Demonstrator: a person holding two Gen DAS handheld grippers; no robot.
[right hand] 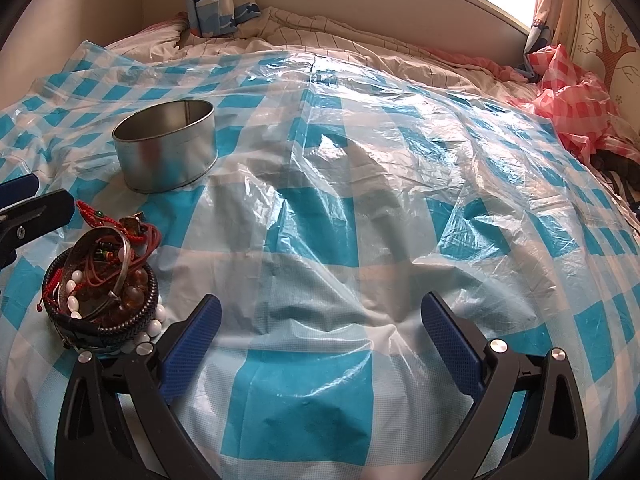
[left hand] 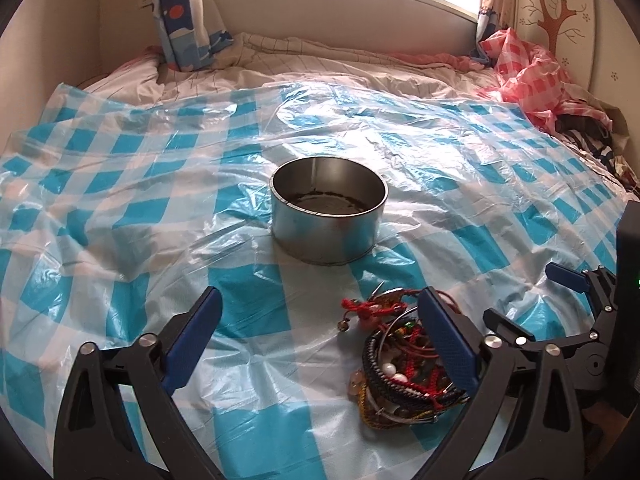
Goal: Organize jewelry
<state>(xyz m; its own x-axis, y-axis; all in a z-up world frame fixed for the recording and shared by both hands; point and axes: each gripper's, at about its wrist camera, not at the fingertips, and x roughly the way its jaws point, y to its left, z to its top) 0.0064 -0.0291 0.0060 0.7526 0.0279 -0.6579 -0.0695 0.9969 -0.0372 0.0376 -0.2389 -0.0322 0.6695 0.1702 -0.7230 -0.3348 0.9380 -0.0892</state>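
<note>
A round metal tin (left hand: 329,216) stands open on a blue-and-white checked plastic sheet (left hand: 120,208) spread over a bed. In front of it lies a tangled pile of jewelry (left hand: 400,364): braided bands, red cords, white and amber beads, a metal bangle. My left gripper (left hand: 320,332) hangs open above the sheet, its right finger (left hand: 448,340) over the pile's right side. In the right wrist view the tin (right hand: 166,146) is far left, the jewelry pile (right hand: 102,284) sits left of my open right gripper (right hand: 320,332), nothing between its fingers. The right gripper (left hand: 536,296) shows at the left view's right edge.
A crumpled pink checked plastic sheet (left hand: 524,76) lies at the bed's far right by dark clothing. A patterned curtain (left hand: 180,20) hangs at the far left below a window. Rumpled striped bedding (left hand: 304,60) lies beyond the blue sheet.
</note>
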